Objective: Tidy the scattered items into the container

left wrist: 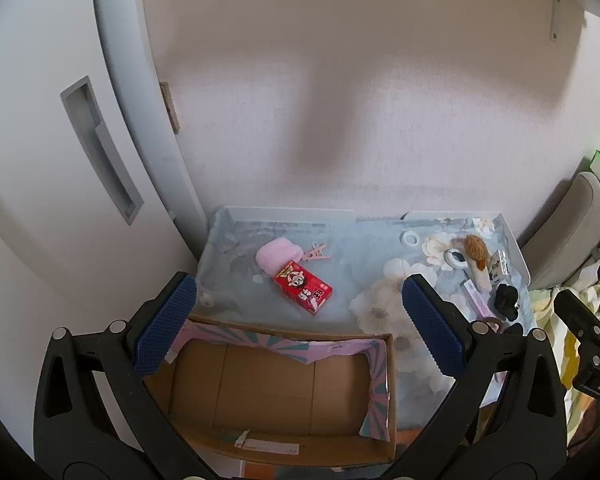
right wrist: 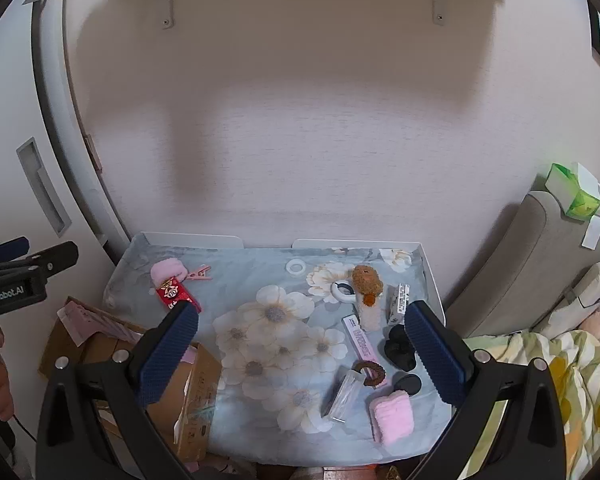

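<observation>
Cardboard box [left wrist: 284, 392], brown, pink-patterned rim, bare inside; red carton [left wrist: 303, 287] at 12 o'clock beyond it. Left gripper [left wrist: 296, 330] and right gripper [right wrist: 302, 354]: jaws spread, nothing held.

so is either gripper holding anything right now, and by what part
Nothing is held. The left gripper is open above the cardboard box, and the right gripper is open over the floral cloth, with no item between the fingers of either.

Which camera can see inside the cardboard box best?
The left wrist view: it looks down into the open cardboard box, showing its bare brown floor. The right wrist view catches only the box's edge, partly behind a gripper finger.
</observation>
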Tool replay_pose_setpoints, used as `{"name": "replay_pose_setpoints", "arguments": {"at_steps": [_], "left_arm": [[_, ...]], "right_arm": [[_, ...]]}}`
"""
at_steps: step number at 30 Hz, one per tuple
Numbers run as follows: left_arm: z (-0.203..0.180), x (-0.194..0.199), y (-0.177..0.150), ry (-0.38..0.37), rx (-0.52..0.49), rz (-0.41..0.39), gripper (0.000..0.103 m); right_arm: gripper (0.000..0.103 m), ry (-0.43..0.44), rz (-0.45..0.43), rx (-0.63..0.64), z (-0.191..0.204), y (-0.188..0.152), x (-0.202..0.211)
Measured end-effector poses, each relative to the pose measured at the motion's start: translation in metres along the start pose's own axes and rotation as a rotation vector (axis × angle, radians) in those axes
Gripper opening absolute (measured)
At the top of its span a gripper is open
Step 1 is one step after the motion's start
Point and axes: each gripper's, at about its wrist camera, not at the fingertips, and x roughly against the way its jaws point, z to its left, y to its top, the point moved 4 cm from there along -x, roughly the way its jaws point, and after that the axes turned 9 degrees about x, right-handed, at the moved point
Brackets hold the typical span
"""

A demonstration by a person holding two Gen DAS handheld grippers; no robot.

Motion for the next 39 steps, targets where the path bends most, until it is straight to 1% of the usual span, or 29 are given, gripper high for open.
{"name": "replay_pose_setpoints", "arguments": {"at_steps": [6,14,16,19,22,25,28,30,32,33,35,39], "left_arm": [[-0.003,-0.002,-0.002,-0.001,-0.008,0.013,0.103],[-0.007,-0.011,-0.005,0.003,-0.015,0.049,0.103],[-0.007,-0.012,-0.004,-0.005,-0.013,0.054,0.103],[-0.001,-0.020,0.001,-0.042,0.020,0.086,0.103],[0.018,-0.030,0.011,-0.020,0.056,0.104,0.103],[0.040,-0.048,0.021,0.006,0.092,0.149,0.103],[0.056,-0.070,0.027,0.005,0.137,0.220,0.103],[0.060,-0.085,0.028,-0.001,0.144,0.256,0.103],[0.060,-0.102,0.028,0.006,0.129,0.294,0.103],[0.059,-0.110,0.028,0.007,0.117,0.306,0.103],[0.055,-0.129,0.029,0.005,0.077,0.331,0.103],[0.050,-0.178,0.028,0.003,0.006,0.426,0.103]], "right_arm": [[0.103,0.007,0.008,-0.005,0.000,-0.002,-0.002],[0.103,0.027,0.023,-0.034,-0.004,-0.005,-0.003],[0.103,0.030,0.026,-0.037,-0.004,-0.006,-0.004],[0.103,0.027,0.033,-0.035,-0.005,-0.005,-0.006],[0.103,0.024,0.043,-0.035,-0.007,-0.006,-0.010],[0.103,0.026,0.058,-0.043,-0.012,-0.008,-0.014],[0.103,0.041,0.085,-0.053,-0.017,-0.009,-0.024],[0.103,0.061,0.095,-0.045,-0.017,-0.007,-0.030],[0.103,0.089,0.101,-0.011,-0.012,-0.004,-0.038],[0.103,0.116,0.105,0.019,-0.008,0.000,-0.045],[0.103,0.156,0.119,0.070,-0.001,0.007,-0.056],[0.103,0.254,0.143,0.201,0.024,0.023,-0.085]]}}
